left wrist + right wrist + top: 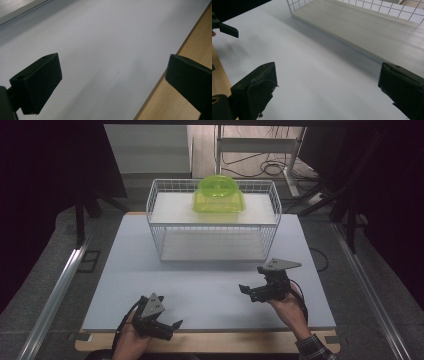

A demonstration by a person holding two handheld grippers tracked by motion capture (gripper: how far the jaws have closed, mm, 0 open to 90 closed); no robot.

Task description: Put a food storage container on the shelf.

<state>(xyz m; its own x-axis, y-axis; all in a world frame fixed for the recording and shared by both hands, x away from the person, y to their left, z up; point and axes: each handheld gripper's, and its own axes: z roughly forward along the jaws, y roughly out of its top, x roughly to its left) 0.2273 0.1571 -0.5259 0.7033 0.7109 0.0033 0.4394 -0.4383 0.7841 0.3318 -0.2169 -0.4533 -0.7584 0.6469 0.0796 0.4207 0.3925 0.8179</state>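
Both tools hover low over the near part of the white table, each released with jaws wide apart and nothing between them. Left tool sits at the near edge, right tool farther in. Well beyond them, a green lidded box rests on the top shelf of a wire rack at the far side.

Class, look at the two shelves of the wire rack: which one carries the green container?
The upper shelf of the wire rack carries the green container, which sits toward its back edge. The lower shelf is bare.
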